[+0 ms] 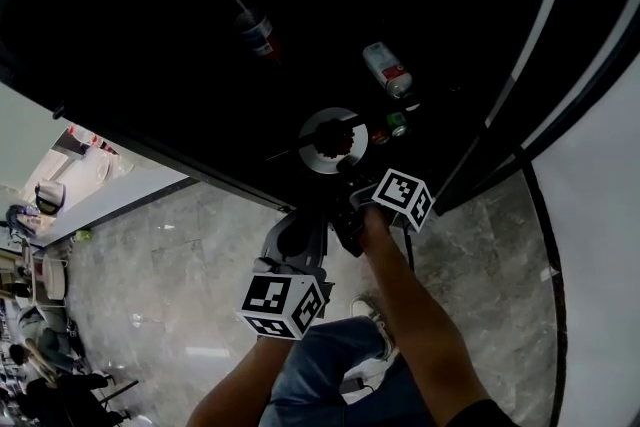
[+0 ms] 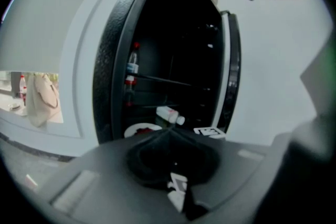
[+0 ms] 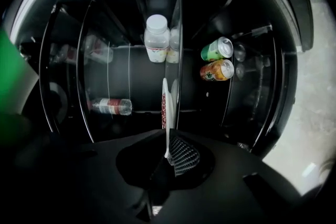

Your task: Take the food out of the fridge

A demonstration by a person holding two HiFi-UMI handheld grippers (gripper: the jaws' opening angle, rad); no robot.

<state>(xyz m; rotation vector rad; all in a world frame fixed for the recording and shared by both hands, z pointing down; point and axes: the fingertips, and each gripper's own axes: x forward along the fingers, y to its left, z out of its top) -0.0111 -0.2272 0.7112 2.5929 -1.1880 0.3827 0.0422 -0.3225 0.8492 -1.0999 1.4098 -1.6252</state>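
1. Right gripper (image 3: 168, 150): clenched on the near rim of the plate (image 3: 165, 97), with the ribbed pad pressed flat against the rim. The wrist is rolled, so its own view shows the plate edge-on.
2. Plate: inside the fridge (image 2: 113, 60), near the front of a shelf (image 3: 179, 34). It carries the food (image 2: 144, 130), a red heap. Whether it rests on the shelf or is just lifted cannot be told. It is not yet out of the opening.
3. Left gripper (image 2: 169, 132): jaws together with nothing in them. It is outside the fridge and faces the opening.
4. Neighbours: a bottle (image 3: 156, 36) lies behind the plate and two cans (image 3: 217, 50) sit off to one side. None appears to touch the plate.
5. Step in hand, as judged: draw the plate straight out toward the person.
6. Method: the grip is on one edge only, so the far side will likely want to drop. Keep the wrist steady and the plate flat, and pull slowly.
7. Support: once the rim is past the frame, the left gripper could go under the free side.
8. Hazards: the food could slide off, the rim could slip from the pads, or the plate could knock the door frame.
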